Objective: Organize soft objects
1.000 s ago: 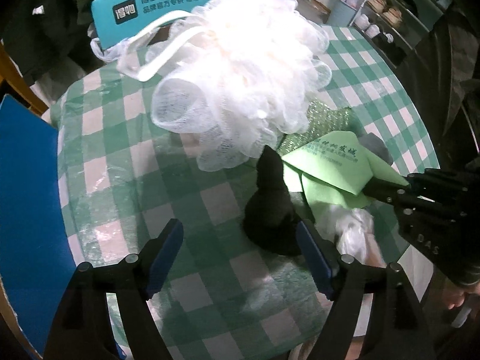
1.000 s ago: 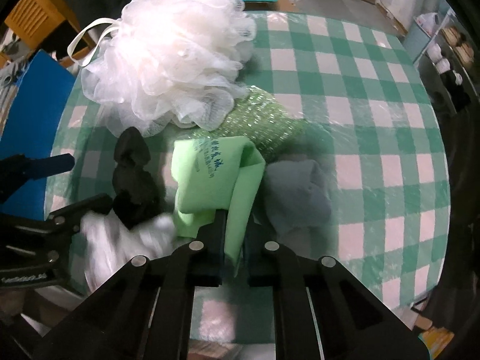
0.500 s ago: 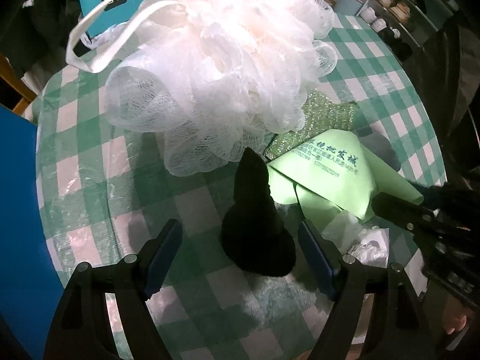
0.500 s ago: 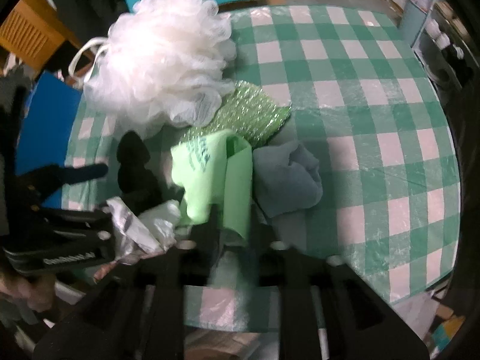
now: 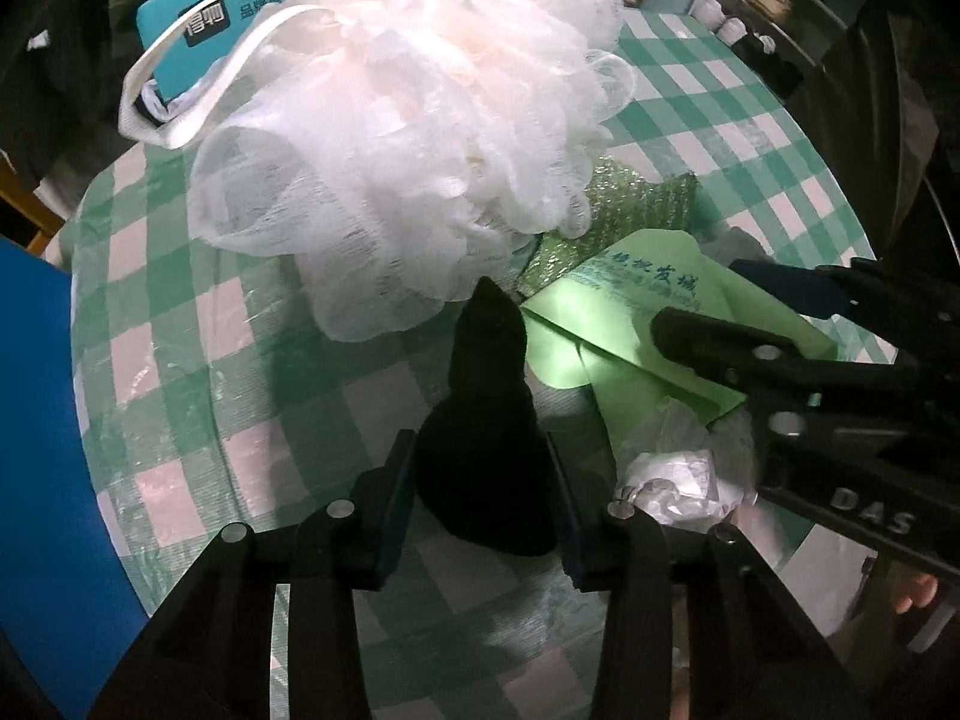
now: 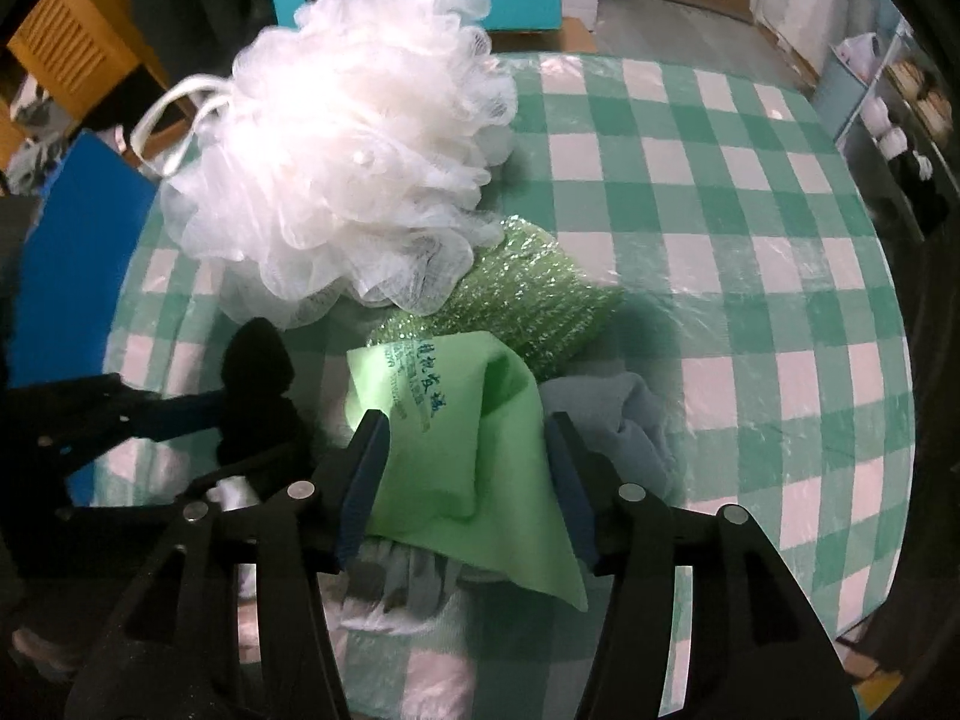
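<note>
On the checked tablecloth (image 6: 720,192) were counted 1 white mesh pouf (image 6: 354,180), 1 glittery green scrubber (image 6: 528,312), 1 green cloth (image 6: 474,438), 1 grey cloth (image 6: 624,420), 1 black cloth (image 5: 486,438), 1 crumpled white bag (image 5: 678,480).

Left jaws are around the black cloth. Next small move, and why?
Probably let the left gripper finish closing, then lift slightly. Its jaws are closing with the black cloth between them, pads close against its wide base. The right gripper is opening around the green cloth, so that side looks released. The white bath pouf overhangs the black cloth's tip, so lift gently.
</note>
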Motion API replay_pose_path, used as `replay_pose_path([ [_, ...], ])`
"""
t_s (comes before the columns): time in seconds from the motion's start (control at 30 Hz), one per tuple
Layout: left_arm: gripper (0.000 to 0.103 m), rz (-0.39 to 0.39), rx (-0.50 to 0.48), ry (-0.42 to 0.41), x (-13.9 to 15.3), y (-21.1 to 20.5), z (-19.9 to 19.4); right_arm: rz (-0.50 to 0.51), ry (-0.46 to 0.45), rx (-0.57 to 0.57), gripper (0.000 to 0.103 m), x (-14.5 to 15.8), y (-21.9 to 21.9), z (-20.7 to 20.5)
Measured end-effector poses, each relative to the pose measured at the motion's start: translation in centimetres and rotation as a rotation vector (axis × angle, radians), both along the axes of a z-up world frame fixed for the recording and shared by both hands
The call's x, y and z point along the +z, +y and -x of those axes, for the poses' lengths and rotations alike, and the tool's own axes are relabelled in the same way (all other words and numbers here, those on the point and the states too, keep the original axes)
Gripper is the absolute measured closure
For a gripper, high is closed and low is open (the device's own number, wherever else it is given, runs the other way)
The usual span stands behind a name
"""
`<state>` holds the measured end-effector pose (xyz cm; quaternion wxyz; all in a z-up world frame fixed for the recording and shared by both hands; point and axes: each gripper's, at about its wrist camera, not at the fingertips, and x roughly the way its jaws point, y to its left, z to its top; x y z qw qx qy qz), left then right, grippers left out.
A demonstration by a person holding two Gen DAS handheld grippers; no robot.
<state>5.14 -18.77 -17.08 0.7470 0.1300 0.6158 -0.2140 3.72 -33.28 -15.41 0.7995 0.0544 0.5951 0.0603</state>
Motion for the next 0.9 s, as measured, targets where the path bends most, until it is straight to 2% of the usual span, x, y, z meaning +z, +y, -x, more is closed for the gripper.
replay_pose_path([
  [0.17,0.062,0.008,0.032,-0.003,0.2,1.5,-0.6,0.046,0.022,0.039,0.049,-1.6,1.9,-0.7],
  [0.23,0.062,0.015,0.040,-0.004,0.3,2.2,-0.7,0.067,0.043,0.049,0.061,-2.2,2.3,-0.9],
  [0.3,0.062,0.016,0.046,-0.006,0.4,2.8,-0.8,0.085,0.055,0.057,0.085,-2.6,2.5,-0.9],
  [0.4,0.062,0.023,0.059,-0.009,0.8,3.8,-0.8,0.081,0.050,0.050,0.093,-2.3,2.6,-0.9],
  [0.9,0.062,0.085,0.124,-0.091,5.0,7.5,-0.5,0.006,-0.095,0.052,0.095,4.1,4.7,-0.1],
])
